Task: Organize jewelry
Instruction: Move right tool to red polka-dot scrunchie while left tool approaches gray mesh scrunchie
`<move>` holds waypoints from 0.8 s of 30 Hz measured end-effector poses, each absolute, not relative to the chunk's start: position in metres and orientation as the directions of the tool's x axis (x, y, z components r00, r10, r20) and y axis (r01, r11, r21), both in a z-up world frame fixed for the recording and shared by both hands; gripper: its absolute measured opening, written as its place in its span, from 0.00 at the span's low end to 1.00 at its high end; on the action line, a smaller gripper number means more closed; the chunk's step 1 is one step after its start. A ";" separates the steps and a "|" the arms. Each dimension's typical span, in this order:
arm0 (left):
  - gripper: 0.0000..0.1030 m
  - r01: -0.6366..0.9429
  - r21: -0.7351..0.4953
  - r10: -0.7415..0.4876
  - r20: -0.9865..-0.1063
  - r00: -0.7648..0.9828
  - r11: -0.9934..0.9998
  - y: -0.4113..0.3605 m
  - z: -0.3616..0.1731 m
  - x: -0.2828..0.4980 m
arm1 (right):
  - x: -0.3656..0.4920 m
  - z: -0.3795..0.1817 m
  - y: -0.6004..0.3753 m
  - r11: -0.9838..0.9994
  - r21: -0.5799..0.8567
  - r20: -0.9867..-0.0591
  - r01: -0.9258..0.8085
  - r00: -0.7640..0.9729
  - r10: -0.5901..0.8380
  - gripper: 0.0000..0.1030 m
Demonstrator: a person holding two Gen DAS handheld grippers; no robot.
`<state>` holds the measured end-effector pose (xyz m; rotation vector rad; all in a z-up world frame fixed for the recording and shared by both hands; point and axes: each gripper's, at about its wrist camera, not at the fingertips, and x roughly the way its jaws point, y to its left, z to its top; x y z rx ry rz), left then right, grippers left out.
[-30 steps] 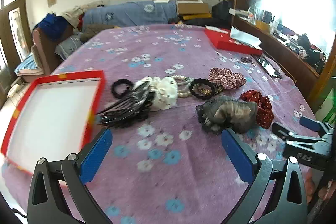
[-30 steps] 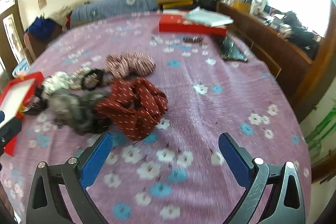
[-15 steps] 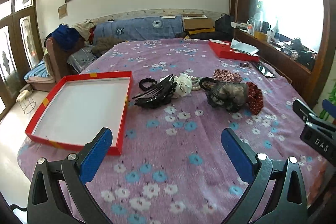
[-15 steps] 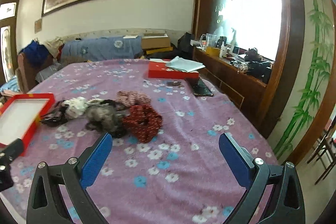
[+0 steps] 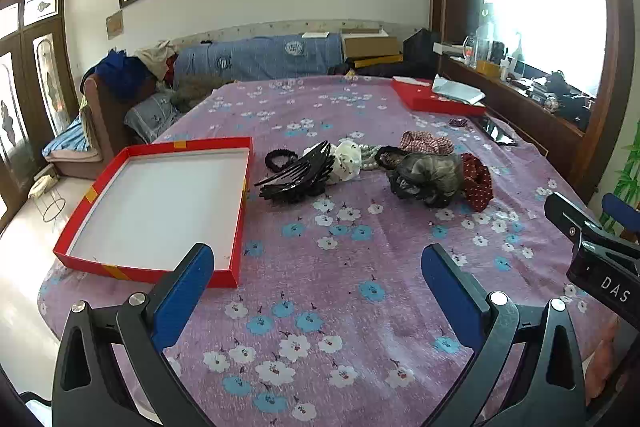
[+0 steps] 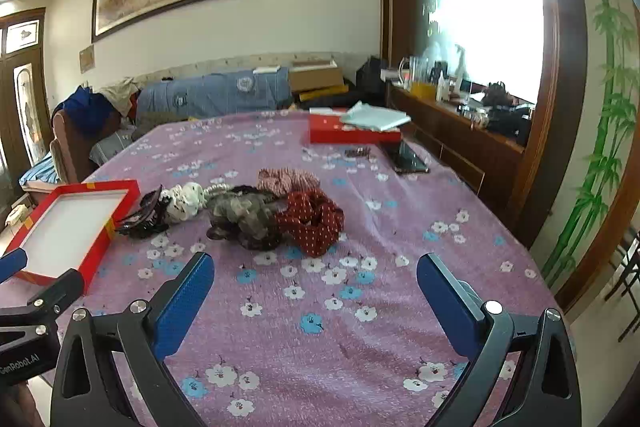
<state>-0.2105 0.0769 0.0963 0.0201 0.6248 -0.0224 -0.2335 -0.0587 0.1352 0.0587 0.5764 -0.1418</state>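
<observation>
A pile of hair accessories lies mid-table: black claw clips (image 5: pixel 298 177), a white flower piece (image 5: pixel 347 163), a pearl string (image 5: pixel 370 157), a grey scrunchie (image 5: pixel 428 177) (image 6: pixel 246 215), a red dotted scrunchie (image 5: pixel 476 183) (image 6: pixel 312 219) and a checked scrunchie (image 5: pixel 426 141) (image 6: pixel 286 179). An empty red tray (image 5: pixel 240 211) (image 6: pixel 102 239) with a white floor sits left of the pile. My left gripper (image 5: pixel 316 279) is open, near the table's front edge, holding nothing. My right gripper (image 6: pixel 314 287) is open too, well short of the red scrunchie.
A flowered purple cloth (image 5: pixel 340 267) covers the table. At the far right sit a red box (image 5: pixel 436 99) (image 6: pixel 352 133) with papers and a dark phone (image 6: pixel 408 159). A sofa (image 5: pixel 256 61) lies beyond; a wooden sideboard (image 6: pixel 460 143) runs along the right.
Both grippers have pulled back and up from the pile; the accessories look smaller and farther, and the whole tray now shows. Both stay open and empty.
</observation>
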 end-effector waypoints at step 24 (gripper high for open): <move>0.86 0.134 -0.005 -0.098 -0.709 0.698 0.991 0.077 0.081 -0.084 | -0.110 0.089 -0.092 0.993 0.073 -0.722 0.096 0.692 -0.013 0.77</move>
